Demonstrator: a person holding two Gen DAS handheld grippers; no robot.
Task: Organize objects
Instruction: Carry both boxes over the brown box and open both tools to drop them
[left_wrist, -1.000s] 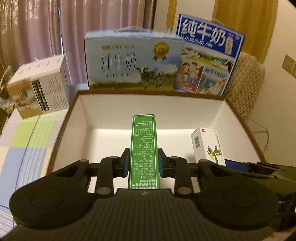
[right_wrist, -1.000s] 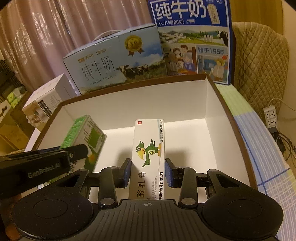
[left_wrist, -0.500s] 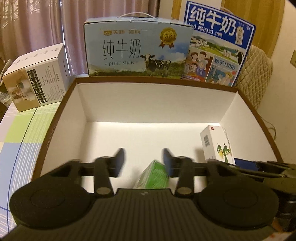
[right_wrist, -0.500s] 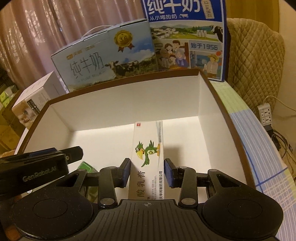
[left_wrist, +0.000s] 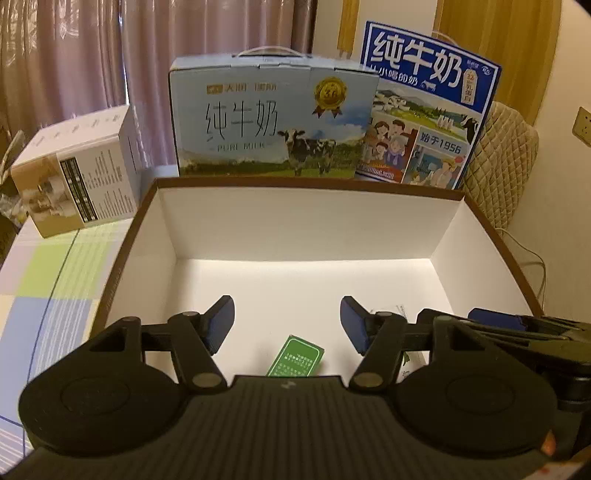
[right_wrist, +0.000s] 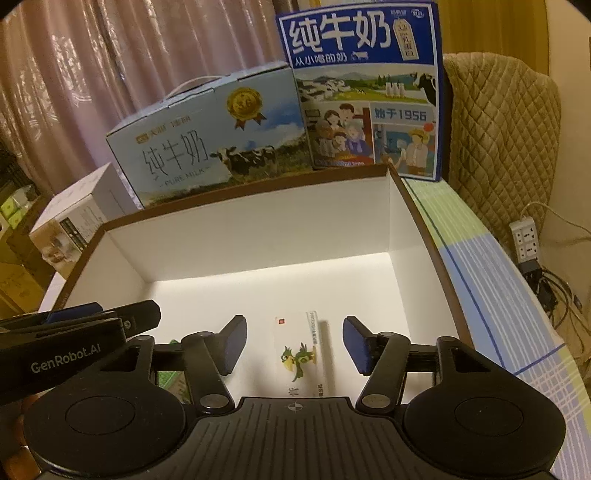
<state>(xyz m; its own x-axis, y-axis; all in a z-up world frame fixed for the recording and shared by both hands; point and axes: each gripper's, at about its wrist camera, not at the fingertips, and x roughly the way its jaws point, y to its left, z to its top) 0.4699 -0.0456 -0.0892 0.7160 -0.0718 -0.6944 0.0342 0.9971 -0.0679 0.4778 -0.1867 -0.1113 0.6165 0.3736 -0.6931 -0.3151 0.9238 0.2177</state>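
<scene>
A large open box with a brown rim (left_wrist: 310, 183) and white inside fills both views; it also shows in the right wrist view (right_wrist: 258, 188). A small green box (left_wrist: 295, 356) lies on its floor below my open, empty left gripper (left_wrist: 287, 322). A white box with a green parrot print (right_wrist: 301, 356) lies on the floor below my open, empty right gripper (right_wrist: 294, 341). A bit of the green box (right_wrist: 171, 382) shows at the left of the right wrist view, behind the left gripper's body.
Behind the box stand a light blue milk carton case (left_wrist: 273, 122) and a dark blue milk case (left_wrist: 424, 110). A white appliance box (left_wrist: 77, 173) sits at the left on the checked tablecloth (left_wrist: 48, 280). A quilted chair (right_wrist: 502, 147) and a power strip (right_wrist: 526, 238) are at the right.
Both grippers opened and let go of their boxes. The green box and the parrot box dropped onto the floor of the large box. Both grippers drew back a little.
</scene>
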